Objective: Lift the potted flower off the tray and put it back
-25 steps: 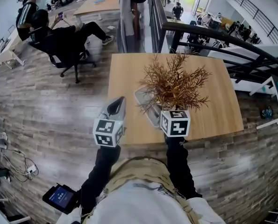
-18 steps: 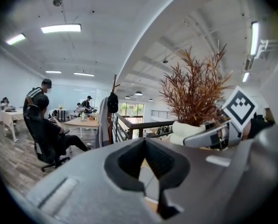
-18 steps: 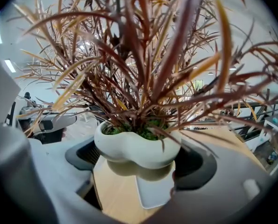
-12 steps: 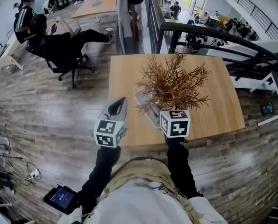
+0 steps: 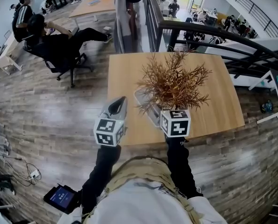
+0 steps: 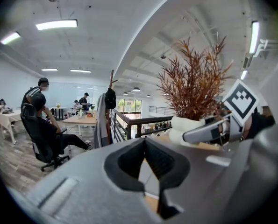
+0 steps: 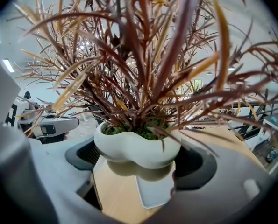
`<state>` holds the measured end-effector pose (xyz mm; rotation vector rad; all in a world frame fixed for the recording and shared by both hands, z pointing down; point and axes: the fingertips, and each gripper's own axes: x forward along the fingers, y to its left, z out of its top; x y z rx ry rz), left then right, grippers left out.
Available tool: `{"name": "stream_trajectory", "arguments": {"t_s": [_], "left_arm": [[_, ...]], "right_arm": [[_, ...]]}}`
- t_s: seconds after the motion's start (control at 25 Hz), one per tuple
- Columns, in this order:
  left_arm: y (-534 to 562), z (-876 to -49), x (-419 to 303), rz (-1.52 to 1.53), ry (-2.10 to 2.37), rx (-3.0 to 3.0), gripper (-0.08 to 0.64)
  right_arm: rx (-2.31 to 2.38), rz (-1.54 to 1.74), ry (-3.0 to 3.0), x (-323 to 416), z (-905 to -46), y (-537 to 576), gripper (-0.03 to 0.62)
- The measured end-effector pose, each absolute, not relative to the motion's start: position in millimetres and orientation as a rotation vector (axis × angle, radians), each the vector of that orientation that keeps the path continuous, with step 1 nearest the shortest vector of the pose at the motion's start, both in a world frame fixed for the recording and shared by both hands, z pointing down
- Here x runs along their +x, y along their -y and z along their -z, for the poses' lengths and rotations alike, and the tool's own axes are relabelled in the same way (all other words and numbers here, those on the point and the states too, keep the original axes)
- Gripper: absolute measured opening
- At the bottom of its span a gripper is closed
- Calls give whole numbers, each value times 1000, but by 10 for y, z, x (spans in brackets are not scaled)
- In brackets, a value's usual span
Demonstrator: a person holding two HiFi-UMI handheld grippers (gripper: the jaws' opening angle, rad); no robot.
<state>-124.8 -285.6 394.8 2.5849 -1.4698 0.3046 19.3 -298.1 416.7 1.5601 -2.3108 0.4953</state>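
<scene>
Right tool (image 7: 141, 158) has its jaws closed on the white pot of the potted flower (image 7: 136, 146), one pad on each side of it. The pot sits over the grey tray (image 7: 157, 190); whether its base touches the tray cannot be told. Left tool (image 6: 145, 141) has its jaws brought together at the tips with nothing between them, and it hangs over the near left corner of the table (image 5: 129, 73), apart from the plant.

The table is a pale wooden rectangle on a grey-brown plank floor (image 5: 45, 106) in an open office. The tray lies toward the table's near edge, left of the middle. A dark railing (image 5: 199, 29) runs past the far right corner, with a lower level beyond it. Long ceiling lights show in the left gripper view.

By count: two tools, one potted flower with dry red-brown fronds, one tray, and one table carrying them. A second wooden table (image 5: 92, 6) stands further back. Two people are off the far left corner, one seated in a black office chair (image 5: 59, 55) and one standing (image 5: 24, 10).
</scene>
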Motion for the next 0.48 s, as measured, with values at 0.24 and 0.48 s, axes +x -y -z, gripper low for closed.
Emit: {"name": "stream_trajectory", "arguments": {"t_s": [0.24,0.48], "left_arm": [[2838,-3970,-1243,-306,1466,2578,2],[2855,-4069,-1231,-339,1458,2556,2]], "right_arm": [[1561,-503,2307,193,-4207,2949,489],[1566,-501,2319,213,-4278,2979,489]]}}
